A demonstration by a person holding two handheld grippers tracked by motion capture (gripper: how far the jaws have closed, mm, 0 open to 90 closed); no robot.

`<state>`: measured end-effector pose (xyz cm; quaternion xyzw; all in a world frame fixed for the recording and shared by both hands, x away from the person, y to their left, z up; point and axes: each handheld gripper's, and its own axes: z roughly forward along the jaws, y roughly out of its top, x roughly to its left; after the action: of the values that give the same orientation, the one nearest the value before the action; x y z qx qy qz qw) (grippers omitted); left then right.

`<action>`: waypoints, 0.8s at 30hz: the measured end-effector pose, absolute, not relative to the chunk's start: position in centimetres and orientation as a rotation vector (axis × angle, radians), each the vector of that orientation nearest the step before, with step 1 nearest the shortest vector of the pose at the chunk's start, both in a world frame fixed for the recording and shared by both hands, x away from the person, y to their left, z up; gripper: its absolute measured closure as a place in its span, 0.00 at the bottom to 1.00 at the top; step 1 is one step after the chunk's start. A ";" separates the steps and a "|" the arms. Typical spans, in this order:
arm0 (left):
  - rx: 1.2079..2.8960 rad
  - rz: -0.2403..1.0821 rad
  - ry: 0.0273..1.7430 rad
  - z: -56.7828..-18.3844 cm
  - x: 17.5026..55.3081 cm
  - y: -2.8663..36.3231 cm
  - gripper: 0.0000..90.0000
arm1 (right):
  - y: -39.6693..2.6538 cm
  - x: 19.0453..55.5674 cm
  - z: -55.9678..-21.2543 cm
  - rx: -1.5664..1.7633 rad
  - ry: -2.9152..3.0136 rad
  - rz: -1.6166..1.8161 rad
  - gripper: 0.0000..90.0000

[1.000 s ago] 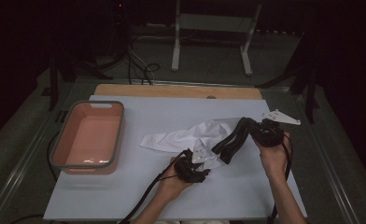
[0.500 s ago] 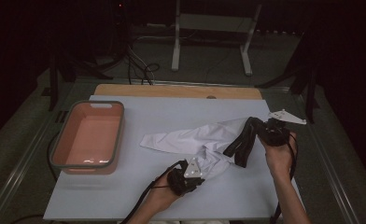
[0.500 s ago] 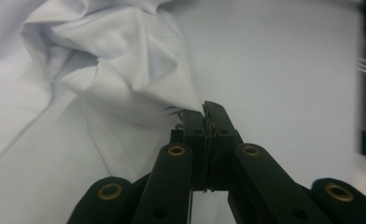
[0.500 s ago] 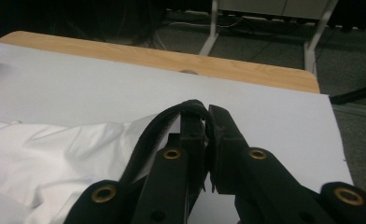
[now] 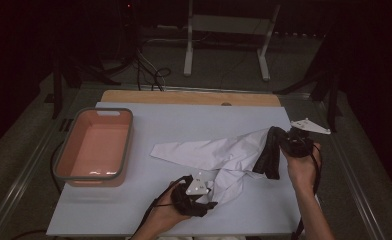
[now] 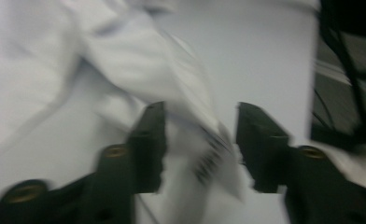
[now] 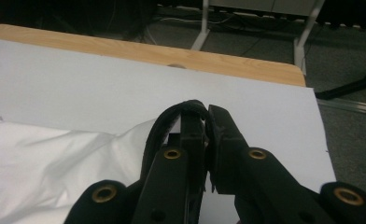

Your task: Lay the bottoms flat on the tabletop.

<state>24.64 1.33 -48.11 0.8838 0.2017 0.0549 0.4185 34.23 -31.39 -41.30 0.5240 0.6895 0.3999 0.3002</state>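
On the table in front of us lies a large pale grey rectangular mat (image 5: 134, 205), with a strip of the light wooden tabletop (image 5: 184, 97) showing along its far edge. We see the mat and that wooden strip again in the right gripper view, beyond the jaws.

Spread across the right half of the mat is a white crumpled cloth garment (image 5: 209, 152). It runs from a pointed end near the mat's middle out to the right, and a fold of it drops toward our near edge. At the left side of the mat, well apart from the garment, stands a salmon-pink rectangular plastic basin with a grey rim (image 5: 63, 159), upright and open at the top.

Our right gripper (image 5: 273, 159) sits at the garment's right end. Its jaws are clenched together, and a black band (image 7: 155, 133) curves up beside their tips, with white fabric just beside them on the left.

Our left gripper (image 5: 209, 197) is at the near fold of the garment, close to our edge of the mat. Its jaws have just been opening and now stand apart; a blurred flap of white cloth with dark stripes (image 6: 209, 154) lies between the left gripper (image 6: 200, 140) jaws, and the pads do not press on it.
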 end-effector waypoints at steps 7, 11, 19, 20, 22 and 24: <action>2.171 0.230 0.544 -47.5 26.7 -1.3 0.42 | -30.5 34.2 -41.2 1.361 1.856 1.081 0.95; 2.164 0.228 0.535 -47.6 27.5 -2.9 0.42 | -29.9 33.9 -41.1 1.348 1.865 1.098 0.95; 2.169 0.224 0.526 -47.7 28.7 -5.1 0.43 | -28.7 33.8 -40.9 1.322 1.884 1.140 0.95; 2.164 0.217 0.524 -47.8 28.8 -5.6 0.43 | -28.6 33.8 -40.9 1.324 1.884 1.147 0.95; 2.167 0.220 0.522 -47.9 29.0 -6.5 0.43 | -28.4 33.8 -40.9 1.319 1.889 1.155 0.95; 2.176 0.236 0.526 -47.9 29.2 -7.2 0.40 | -28.1 33.9 -41.0 1.324 1.892 1.167 0.95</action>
<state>29.21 -7.23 -47.93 0.8724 0.2108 0.0945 0.4307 33.94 -28.10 -40.99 0.4921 0.7035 0.4337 0.2736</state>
